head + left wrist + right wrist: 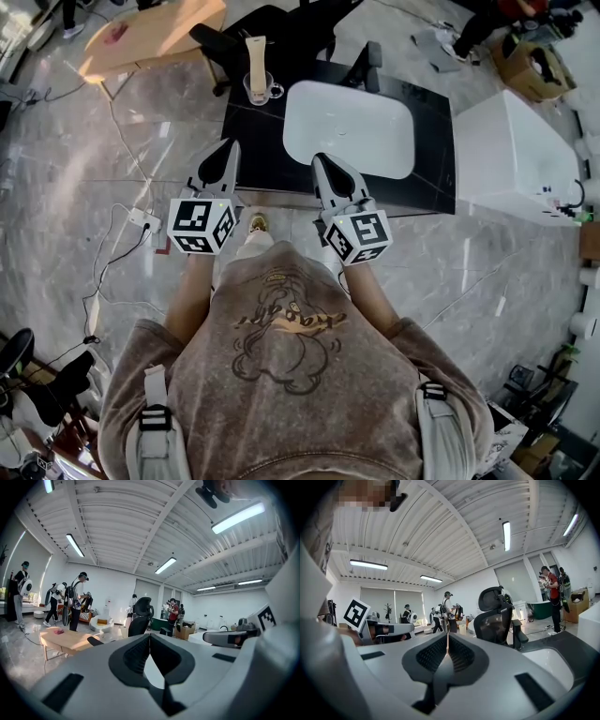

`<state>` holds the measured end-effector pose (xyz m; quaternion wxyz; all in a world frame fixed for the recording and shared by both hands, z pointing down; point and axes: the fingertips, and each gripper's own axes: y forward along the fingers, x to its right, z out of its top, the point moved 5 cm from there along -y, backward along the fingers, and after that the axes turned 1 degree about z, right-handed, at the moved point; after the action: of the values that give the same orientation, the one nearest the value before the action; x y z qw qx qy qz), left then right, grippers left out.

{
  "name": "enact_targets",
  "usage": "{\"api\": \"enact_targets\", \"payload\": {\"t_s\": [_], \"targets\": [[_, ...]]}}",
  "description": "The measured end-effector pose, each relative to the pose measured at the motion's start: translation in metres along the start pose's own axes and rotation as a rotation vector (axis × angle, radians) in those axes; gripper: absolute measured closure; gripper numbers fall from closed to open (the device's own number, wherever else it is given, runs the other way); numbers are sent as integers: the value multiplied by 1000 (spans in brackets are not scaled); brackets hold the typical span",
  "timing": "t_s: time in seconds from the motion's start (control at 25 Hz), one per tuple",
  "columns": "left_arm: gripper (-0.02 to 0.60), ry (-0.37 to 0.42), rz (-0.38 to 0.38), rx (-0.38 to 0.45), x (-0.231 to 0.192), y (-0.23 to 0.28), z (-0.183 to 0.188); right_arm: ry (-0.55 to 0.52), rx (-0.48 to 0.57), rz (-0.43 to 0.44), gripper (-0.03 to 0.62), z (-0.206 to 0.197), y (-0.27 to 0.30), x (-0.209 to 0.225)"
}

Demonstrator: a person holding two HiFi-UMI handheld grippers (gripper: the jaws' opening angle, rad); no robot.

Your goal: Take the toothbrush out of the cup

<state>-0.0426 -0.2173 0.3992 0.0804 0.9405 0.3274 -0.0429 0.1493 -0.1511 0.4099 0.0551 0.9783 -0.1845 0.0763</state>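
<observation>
A clear cup [260, 89] stands at the far left corner of a black counter [433, 192], left of a white basin [352, 127]. A pale toothbrush [255, 54] stands upright in the cup. My left gripper [228, 148] hovers at the counter's near left edge, pointing at the cup from some way off, jaws shut and empty. My right gripper [322, 161] is at the basin's near rim, also shut and empty. In the left gripper view the left gripper [150, 635] has its tips meeting. In the right gripper view the right gripper [447, 637] is closed tip to tip.
Black office chairs [281, 28] stand behind the counter. A wooden table [150, 33] is at the far left, and a white cabinet [516, 150] is right of the counter. A power strip and cables [141, 220] lie on the marble floor at left. People stand in the background.
</observation>
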Motion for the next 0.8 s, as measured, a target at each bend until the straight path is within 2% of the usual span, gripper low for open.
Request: {"api": "enact_targets", "payload": {"t_s": [0.32,0.8], "targets": [[565,-25,0,-19,-15,18,-1,7,-17,13,569,-1,30,9],[565,-16,-28,-22,-22,37,5,-1,-47,66,569,-5,84,18]]}}
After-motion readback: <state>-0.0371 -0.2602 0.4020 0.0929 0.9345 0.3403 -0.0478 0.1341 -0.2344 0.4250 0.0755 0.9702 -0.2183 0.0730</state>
